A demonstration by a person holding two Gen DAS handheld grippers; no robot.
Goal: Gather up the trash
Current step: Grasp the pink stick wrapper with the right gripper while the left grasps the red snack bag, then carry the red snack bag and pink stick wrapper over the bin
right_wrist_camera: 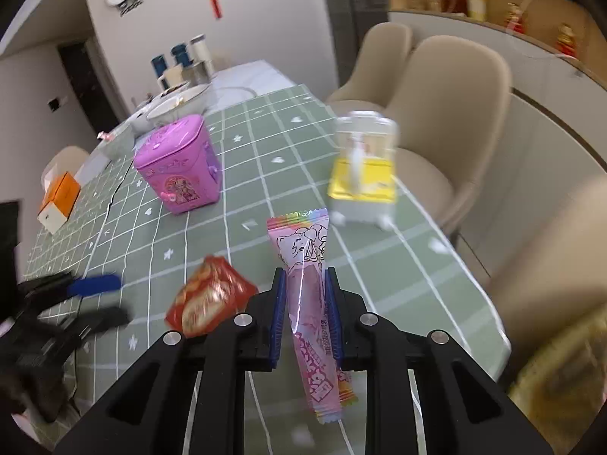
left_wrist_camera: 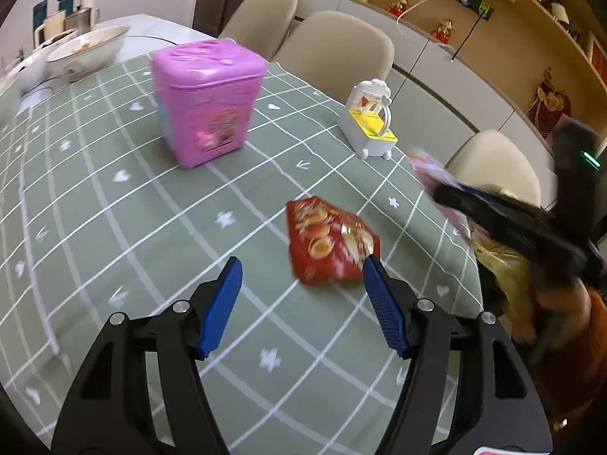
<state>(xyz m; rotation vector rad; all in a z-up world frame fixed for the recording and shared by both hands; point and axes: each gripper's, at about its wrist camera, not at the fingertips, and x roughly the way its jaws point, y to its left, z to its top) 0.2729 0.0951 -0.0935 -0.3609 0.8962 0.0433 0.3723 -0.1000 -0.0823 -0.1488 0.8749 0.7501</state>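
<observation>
The right gripper point(right_wrist_camera: 305, 299) has its two blue fingers pressed tight on a long, thin pink plastic candy wrapper point(right_wrist_camera: 309, 303). It pinches the wrapper across its middle, probably so the light thing cannot slip out on its way to a bin. The wrapper is up in the air above the near edge of the table point(left_wrist_camera: 114, 197), which wears a green cloth with white lines. Its long side runs the same way as the fingers. The zigzag rainbow end points away, toward the far side of the table, and the other end hangs back under the gripper.

The left gripper point(left_wrist_camera: 301, 269) has its fingers spread wide and grips nothing. It hovers low near the table's near edge. A crinkly red foil snack bag point(left_wrist_camera: 328, 246) lies flat on the cloth just in front of it, close to the inner finger. The wide gap looks ready to go around the bag, so the bag is likely the next trash to pick.

A pink plastic box with a lid point(left_wrist_camera: 206, 100) stands farther in, maybe the bin. A small white and yellow toy point(left_wrist_camera: 371, 121) sits near the table's right edge.
</observation>
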